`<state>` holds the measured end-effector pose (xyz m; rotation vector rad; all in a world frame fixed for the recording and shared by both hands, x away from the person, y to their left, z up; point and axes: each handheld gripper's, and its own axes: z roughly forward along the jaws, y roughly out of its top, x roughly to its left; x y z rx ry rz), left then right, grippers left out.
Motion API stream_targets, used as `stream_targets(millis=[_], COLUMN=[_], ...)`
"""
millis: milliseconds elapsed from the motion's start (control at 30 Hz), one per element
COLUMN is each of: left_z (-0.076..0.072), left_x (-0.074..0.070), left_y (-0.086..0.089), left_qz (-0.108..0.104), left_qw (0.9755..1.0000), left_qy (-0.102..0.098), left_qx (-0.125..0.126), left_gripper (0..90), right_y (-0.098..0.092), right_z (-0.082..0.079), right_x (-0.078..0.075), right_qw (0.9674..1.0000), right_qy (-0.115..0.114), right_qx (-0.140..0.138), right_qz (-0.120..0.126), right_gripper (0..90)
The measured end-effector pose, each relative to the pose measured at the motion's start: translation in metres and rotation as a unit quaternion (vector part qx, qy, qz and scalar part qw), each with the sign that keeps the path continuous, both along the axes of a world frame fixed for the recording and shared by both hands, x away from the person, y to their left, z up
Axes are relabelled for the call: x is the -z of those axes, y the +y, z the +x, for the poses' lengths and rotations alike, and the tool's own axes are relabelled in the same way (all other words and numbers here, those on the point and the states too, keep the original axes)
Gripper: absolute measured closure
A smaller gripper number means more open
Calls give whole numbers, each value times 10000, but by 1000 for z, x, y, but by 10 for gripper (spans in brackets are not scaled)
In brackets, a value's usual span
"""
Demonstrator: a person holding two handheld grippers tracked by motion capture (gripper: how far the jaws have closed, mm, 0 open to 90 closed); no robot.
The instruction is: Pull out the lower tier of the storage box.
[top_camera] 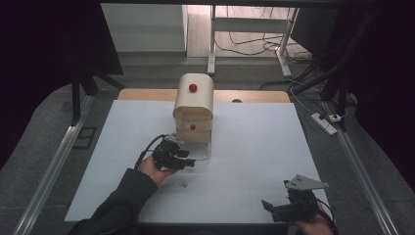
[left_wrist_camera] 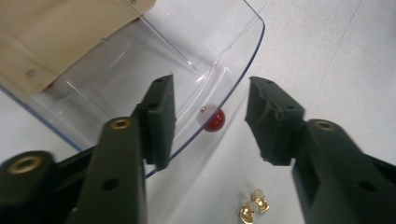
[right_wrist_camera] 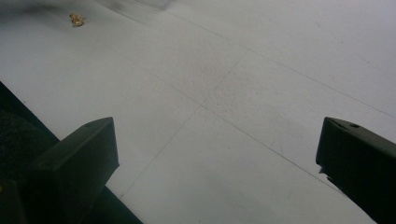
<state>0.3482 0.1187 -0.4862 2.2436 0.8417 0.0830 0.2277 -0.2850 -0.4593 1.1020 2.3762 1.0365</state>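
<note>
**Drawer open, both tongs empty**

Counts first: one small cream wooden cabinet with a rounded top (top_camera: 194, 105) stood at the far middle of the white table (top_camera: 254, 147), carrying two red round knobs, one on its upper front (top_camera: 193, 87) and one on a lower drawer front (top_camera: 193, 127). One clear plastic drawer (left_wrist_camera: 219, 60) was pulled out towards you at the cabinet's base; it bore a third red knob (left_wrist_camera: 215, 120) on its front wall. A small gold-coloured metal trinket (top_camera: 183, 184) lay on the bare table just in front of the drawer; the left gripper view showed it as two little pieces (left_wrist_camera: 252, 207) touching, though you could not tell if they were joined.

Your left gripper (top_camera: 188, 159) had its jaws moderately apart, holding nothing. In its own view (left_wrist_camera: 210, 119) they stood either side of the clear drawer's front edge, the red knob between them; whether a jaw touched the plastic could not be told.

Your right gripper (top_camera: 269, 205) sat near the table's near right edge, jaws spread wide and empty over bare surface in its own view (right_wrist_camera: 215, 144).

The table's right half and near middle lay open. The cabinet stood close to the far edge; the dark near edge ran just beside your right gripper's jaw.
</note>
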Motion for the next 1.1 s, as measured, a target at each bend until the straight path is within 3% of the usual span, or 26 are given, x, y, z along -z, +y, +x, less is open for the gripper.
stream_targets(millis=[333,767,1100], left_z=[-4,-16,-32], left_x=[-6,-10,-10], left_y=[9,23,36], left_qz=[-219,-311,-297], left_qw=[9996,9993,9987], left_qy=[45,31,-69], left_qx=[-151,-209,-420], left_gripper=[311,190,75], right_y=[0,-1,-1], right_z=[1,1,1], right_x=[0,0,0], right_qw=[10000,10000,9999], right_qy=[1,30,71], right_qx=[17,30,46], right_qz=[29,38,58], right_gripper=[0,0,0])
